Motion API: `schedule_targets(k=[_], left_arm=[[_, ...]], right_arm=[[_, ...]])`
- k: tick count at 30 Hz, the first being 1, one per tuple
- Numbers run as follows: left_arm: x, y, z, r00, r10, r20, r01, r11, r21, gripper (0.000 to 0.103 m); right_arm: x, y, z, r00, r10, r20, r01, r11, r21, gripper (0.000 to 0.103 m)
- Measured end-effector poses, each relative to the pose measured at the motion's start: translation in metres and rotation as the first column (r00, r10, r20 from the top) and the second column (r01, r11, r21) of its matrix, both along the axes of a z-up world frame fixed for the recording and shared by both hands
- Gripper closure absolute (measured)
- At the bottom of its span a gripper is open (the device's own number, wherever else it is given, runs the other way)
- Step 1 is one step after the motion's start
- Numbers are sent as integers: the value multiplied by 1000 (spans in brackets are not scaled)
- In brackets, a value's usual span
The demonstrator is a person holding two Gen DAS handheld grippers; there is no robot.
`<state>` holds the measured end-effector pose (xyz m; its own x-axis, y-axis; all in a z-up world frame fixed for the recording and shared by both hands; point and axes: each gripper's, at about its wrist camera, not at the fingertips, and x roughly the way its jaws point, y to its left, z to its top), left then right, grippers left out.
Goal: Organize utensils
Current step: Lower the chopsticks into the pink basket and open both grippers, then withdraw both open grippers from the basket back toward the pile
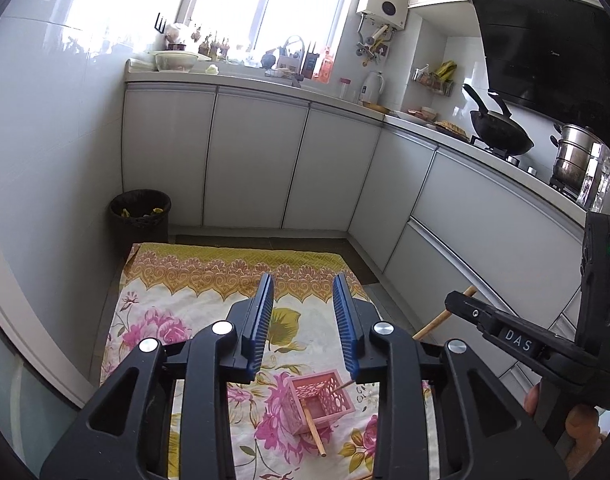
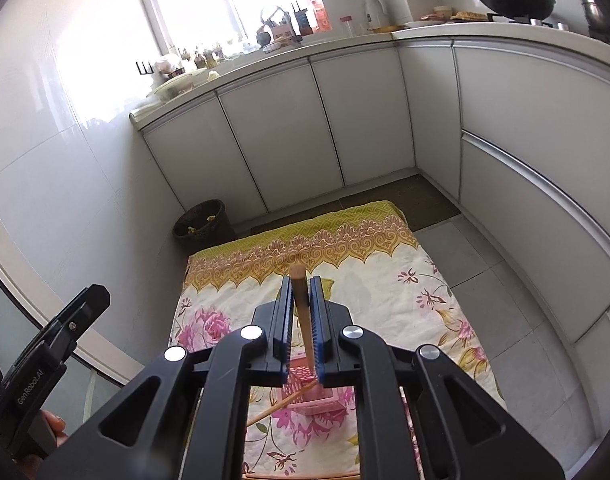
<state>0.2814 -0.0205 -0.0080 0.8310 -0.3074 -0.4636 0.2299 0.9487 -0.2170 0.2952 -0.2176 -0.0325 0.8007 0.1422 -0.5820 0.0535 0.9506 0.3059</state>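
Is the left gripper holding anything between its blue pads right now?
No, the left gripper stands open with only the floral cloth showing between its blue pads.

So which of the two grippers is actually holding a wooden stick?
The right gripper: its blue pads clamp a wooden stick. The left gripper stands open with nothing between its pads, above the pink basket.

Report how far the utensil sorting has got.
Done: one chopstick leans in the pink basket on the floral cloth. In hand: the right gripper is shut on a wooden stick, not yet in the basket. The left gripper is open and empty. Left: drop in the held stick.
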Motion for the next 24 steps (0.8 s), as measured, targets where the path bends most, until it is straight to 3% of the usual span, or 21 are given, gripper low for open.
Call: schedule_targets(k=[2,6,8,11,13,16,19,20,21,24], left_arm=[[0,2,0,1000,5,-7,-5,1000,-1,71],[-6,6,4,1000,17,5,-17,1000,-6,61],[-9,9,7,1000,23,10,-23,1000,-10,59],[-16,9,14,1000,23,20,-23,1000,-13,55],[-23,7,18,999,18,32,-18,1000,-11,50],[-35,1,24,999,5,49,-6,1000,4,43],[-48,-5,29,998,3,64,-4,1000,17,24],[-55,-7,30,997,6,74,-7,1000,17,12],[-61,-7,30,996,13,88,-14,1000,14,7],[-77,-15,31,995,-2,99,-3,999,47,7]], right_arm=[[4,4,-5,1000,14,-10,-14,1000,-4,91],[-1,5,-5,1000,6,7,-6,1000,16,71],[-5,1,0,1000,-2,19,1,1000,25,70],[-17,-6,9,999,-29,44,28,999,29,58],[-31,-11,17,994,-68,86,66,998,26,35],[-59,-23,29,971,-160,176,158,987,28,15],[-83,-33,37,954,-215,211,214,976,26,7],[-91,-37,39,948,-233,218,233,972,25,7],[-99,-40,39,943,-250,221,252,968,22,7],[-120,-51,38,935,-288,209,293,956,5,7]])
